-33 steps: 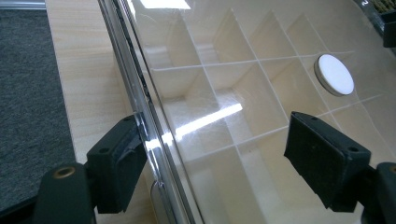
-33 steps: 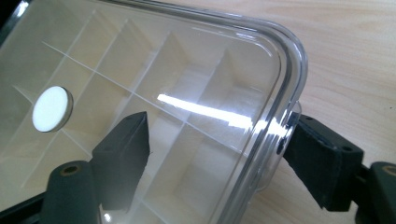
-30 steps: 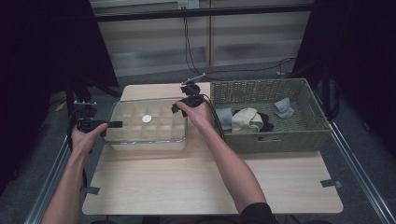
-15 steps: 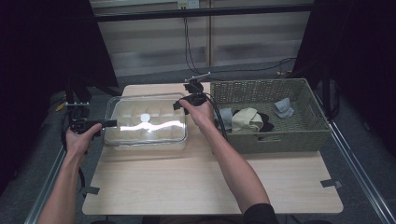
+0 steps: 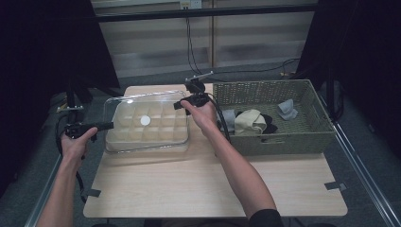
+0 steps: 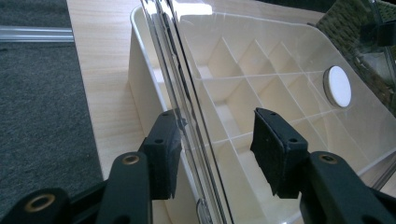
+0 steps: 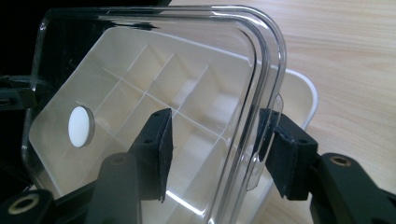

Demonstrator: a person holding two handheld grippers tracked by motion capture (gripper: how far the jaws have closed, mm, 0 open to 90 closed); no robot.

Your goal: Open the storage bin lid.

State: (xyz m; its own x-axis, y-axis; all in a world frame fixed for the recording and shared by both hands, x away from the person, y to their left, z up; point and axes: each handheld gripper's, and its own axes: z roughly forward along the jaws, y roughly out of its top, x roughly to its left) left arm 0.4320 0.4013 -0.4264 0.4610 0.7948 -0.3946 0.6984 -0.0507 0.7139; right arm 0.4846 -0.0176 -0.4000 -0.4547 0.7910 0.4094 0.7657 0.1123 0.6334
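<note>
Clear lid (image 5: 144, 118) is tilted above the cream tray (image 5: 146, 137), lifted off at the far edge, tray on the table (image 5: 213, 189) left of the basket (image 5: 283, 137). Left gripper (image 6: 217, 140) jaws straddle the lid's left rim, spread, one pad touching. Right gripper (image 7: 217, 149) jaws straddle its right rim, also spread.

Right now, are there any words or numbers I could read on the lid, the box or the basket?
None: no words, numbers or signs can be read.
The clear lid bears a plain white round sticker with nothing printed on it.
The divided box and the basket carry no label.
The left gripper and the right gripper show no markings.
</note>
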